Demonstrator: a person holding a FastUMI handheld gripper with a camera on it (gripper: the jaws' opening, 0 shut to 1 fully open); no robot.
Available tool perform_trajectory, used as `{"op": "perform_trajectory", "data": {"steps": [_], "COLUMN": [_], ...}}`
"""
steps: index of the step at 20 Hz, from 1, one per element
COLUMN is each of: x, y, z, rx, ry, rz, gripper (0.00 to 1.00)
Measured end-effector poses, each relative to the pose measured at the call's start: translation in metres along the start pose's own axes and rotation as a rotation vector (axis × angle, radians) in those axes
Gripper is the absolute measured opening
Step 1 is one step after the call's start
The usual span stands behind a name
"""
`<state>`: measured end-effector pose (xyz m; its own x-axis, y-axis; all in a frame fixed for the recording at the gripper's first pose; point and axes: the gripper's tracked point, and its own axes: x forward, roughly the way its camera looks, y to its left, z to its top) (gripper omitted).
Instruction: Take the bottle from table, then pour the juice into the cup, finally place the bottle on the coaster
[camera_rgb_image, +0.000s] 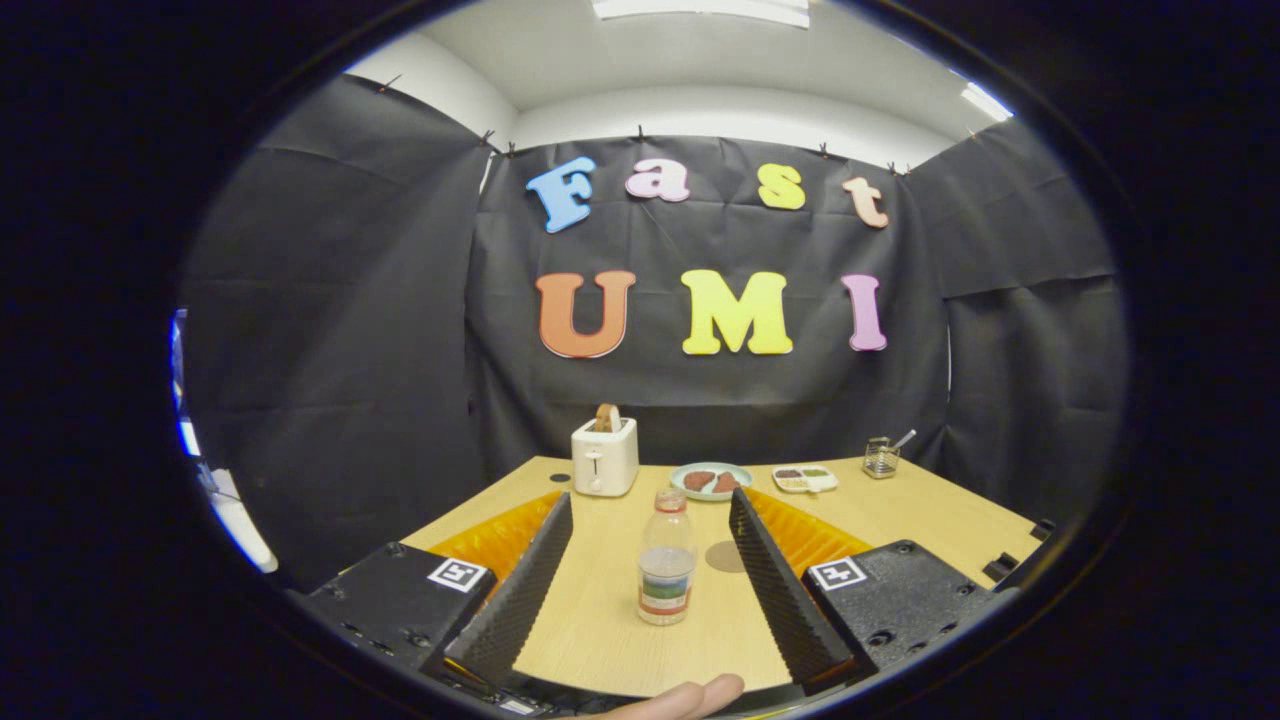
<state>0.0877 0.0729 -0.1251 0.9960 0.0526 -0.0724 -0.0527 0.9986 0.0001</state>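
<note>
1. The gripper (648, 520) is held low over the wooden table (920, 505), its two fingers spread wide and holding nothing; a fingertip of the person's hand (680, 698) shows at the gripper's base.
2. The bottle (666, 557) stands upright on the table between the fingers, touching neither; bare tabletop lies on either side of it and between it and the gripper's base.
3. The coaster (725, 556), a flat round disc, lies just beside the bottle on its right, partly hidden by the right finger.
4. Beyond the fingers, near the far edge: a white toaster (604, 456) with a slice in its slot; a plate (711, 480) of food; a small tray (804, 479); a wire holder (881, 458) towards the far right corner.
5. The stretch of table between the bottle and that far row is open.
</note>
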Motion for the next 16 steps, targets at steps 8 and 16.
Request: {"op": "perform_trajectory", "data": {"steps": [8, 16], "x": [0.045, 0.086], "y": [0.012, -0.015], "z": [-0.067, -0.122], "rx": [-0.013, -0.047], "ry": [0.064, 0.095], "rz": [0.027, -0.076], "gripper": [1.00, 1.00]}}
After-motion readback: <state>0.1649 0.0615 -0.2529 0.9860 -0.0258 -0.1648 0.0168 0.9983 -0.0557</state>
